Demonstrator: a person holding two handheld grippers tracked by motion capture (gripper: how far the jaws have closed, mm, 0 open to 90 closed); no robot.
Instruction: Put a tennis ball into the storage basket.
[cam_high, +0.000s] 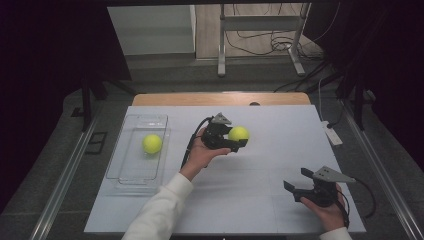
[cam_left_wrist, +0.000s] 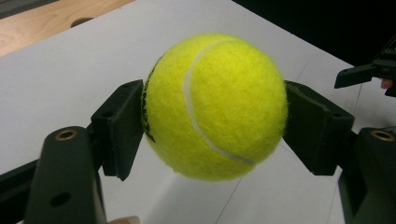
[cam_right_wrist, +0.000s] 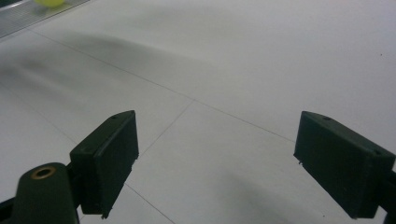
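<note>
Table (cam_high: 260, 210), white-topped with thin seams, carries everything in the high view; a strip of bare wood shows along its far edge. Clear tray (cam_high: 131, 172), a shallow transparent rectangle, lies along the table's left edge, its long sides running from the near part of that edge toward the far left corner. Left gripper (cam_high: 239, 141) is held above the middle of the table, somewhat nearer the far edge, by a hand in a white sleeve (cam_high: 160, 212) that comes in from the near edge. Its jaws are pinching a tennis ball (cam_high: 238, 133): in the left gripper view the two black pads press on opposite sides of this ball (cam_left_wrist: 215, 106), which hangs clear of the table surface. Right gripper (cam_high: 296, 184) sits low near the near right corner, well apart from the left one; in the right gripper view its jaws stand spread wide with bare table between them. Second tennis ball (cam_high: 152, 143), also yellow-green, rests inside the tray, toward the tray's far end.
</note>
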